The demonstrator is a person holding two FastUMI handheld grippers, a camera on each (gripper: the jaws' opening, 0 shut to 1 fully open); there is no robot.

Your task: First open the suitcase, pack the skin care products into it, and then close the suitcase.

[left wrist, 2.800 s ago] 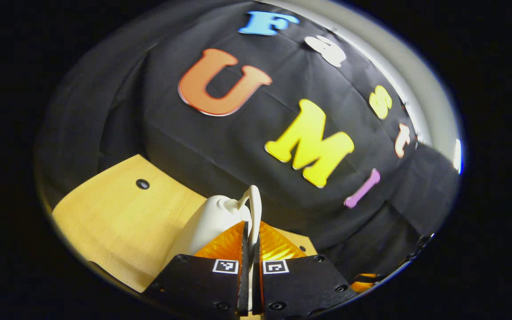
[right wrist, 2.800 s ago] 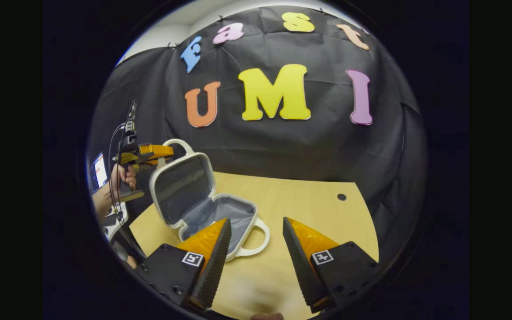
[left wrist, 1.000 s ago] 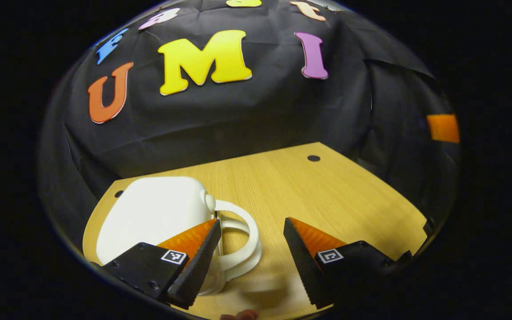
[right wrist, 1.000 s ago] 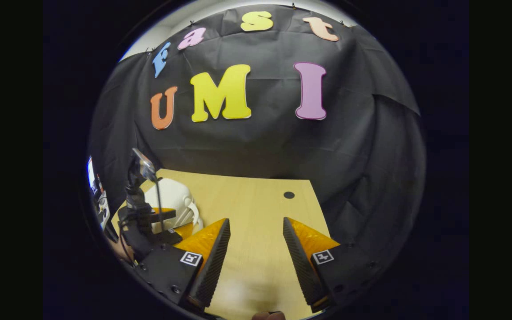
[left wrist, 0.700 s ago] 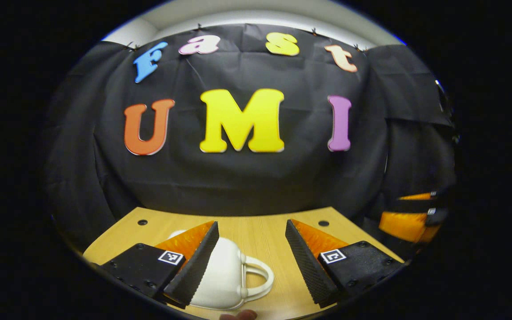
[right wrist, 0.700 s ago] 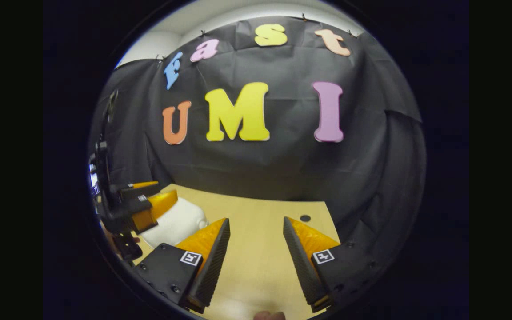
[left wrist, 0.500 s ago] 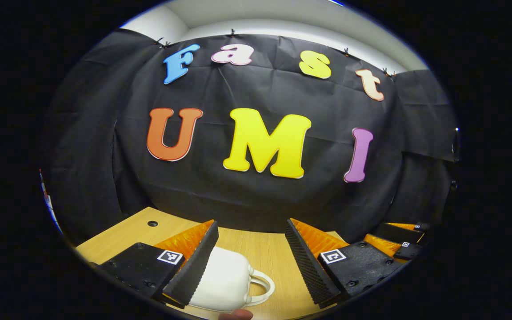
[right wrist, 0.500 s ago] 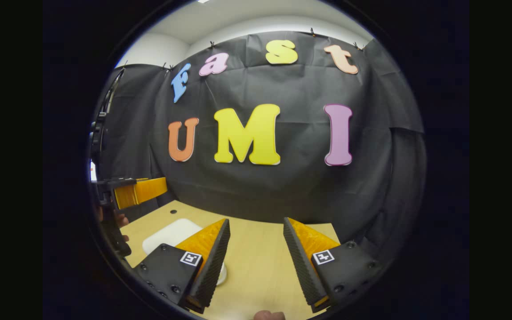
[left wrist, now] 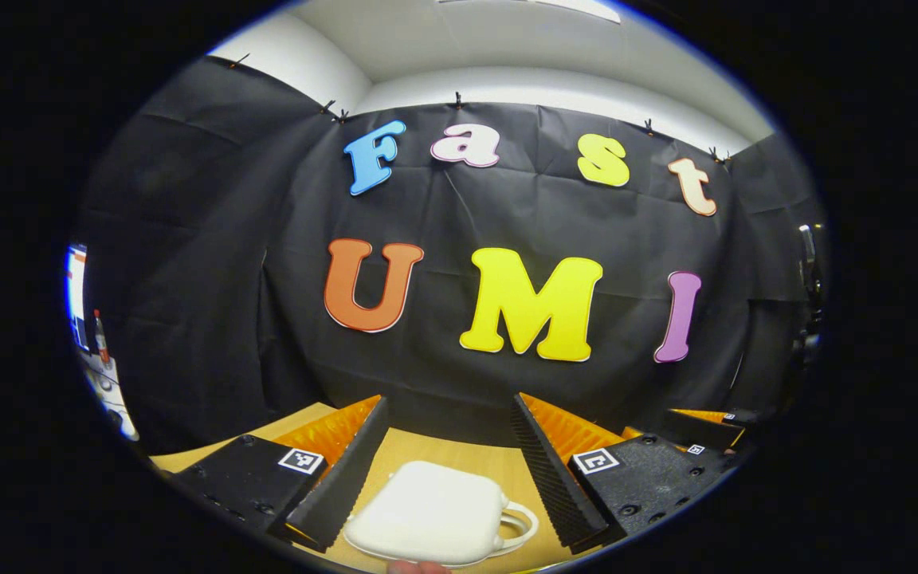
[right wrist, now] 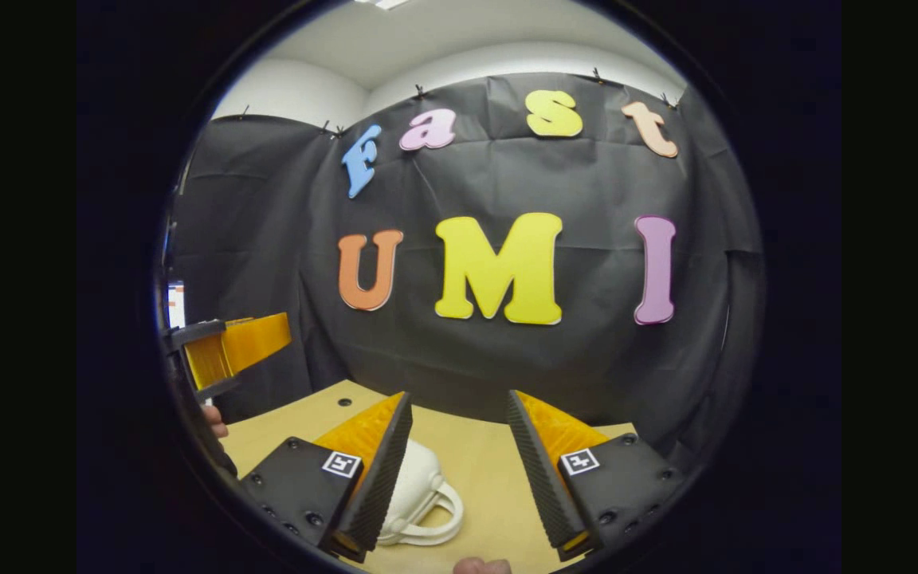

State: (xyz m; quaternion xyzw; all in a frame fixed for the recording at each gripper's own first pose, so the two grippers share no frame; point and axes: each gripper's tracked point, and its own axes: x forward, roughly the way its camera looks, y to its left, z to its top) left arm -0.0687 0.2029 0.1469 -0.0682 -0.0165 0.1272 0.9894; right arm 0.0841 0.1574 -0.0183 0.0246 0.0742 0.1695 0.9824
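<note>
Looks like the wrap-up: the white suitcase (left wrist: 427,514) lies shut on the table (right wrist: 483,446) at 6 o'clock, both the left claw (left wrist: 449,462) and right claw (right wrist: 459,462) hang open above it, so nothing's left but backing off.

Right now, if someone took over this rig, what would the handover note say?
Left tongs: open, holding nothing, raised above the table.
Right tongs: open, holding nothing, also raised.
Suitcase: white, lid shut, lying flat on the table with its handle free.
Done: the case is closed; whether the skin care products are inside cannot be seen with the lid shut.
Left: probably nothing, apart from confirming the contents.
</note>
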